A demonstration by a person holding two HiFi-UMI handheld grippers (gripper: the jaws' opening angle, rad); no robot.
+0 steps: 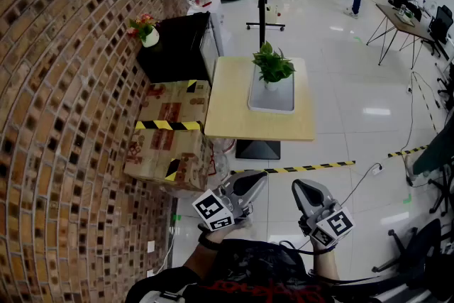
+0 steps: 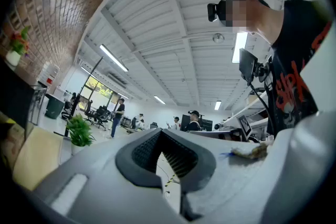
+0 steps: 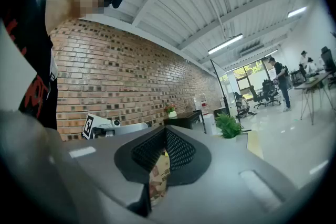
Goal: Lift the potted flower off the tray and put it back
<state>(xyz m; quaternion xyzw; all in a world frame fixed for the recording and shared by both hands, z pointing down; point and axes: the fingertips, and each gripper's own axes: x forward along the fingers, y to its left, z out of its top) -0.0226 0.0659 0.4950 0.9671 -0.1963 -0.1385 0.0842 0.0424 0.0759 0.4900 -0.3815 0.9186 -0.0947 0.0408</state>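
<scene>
A green potted plant [image 1: 272, 67] in a white pot stands at the far end of a grey tray [image 1: 272, 101] on a light wooden table [image 1: 237, 110]. Both grippers hang low near the person's body, well short of the table. My left gripper [image 1: 248, 181] has its jaws together with nothing between them, and so does my right gripper [image 1: 305, 189]. The plant [image 2: 80, 131] shows small at the left of the left gripper view, past the shut left gripper [image 2: 160, 131]. In the right gripper view the plant [image 3: 229, 126] sits right of the shut right gripper [image 3: 166, 129].
A brick wall [image 1: 64, 103] runs along the left. Cardboard boxes [image 1: 170, 138] and a black cabinet [image 1: 177, 46] bearing a small flower pot [image 1: 147, 30] stand left of the table. Yellow-black tape [image 1: 305, 168] crosses the floor. Desks, chairs and people fill the far room.
</scene>
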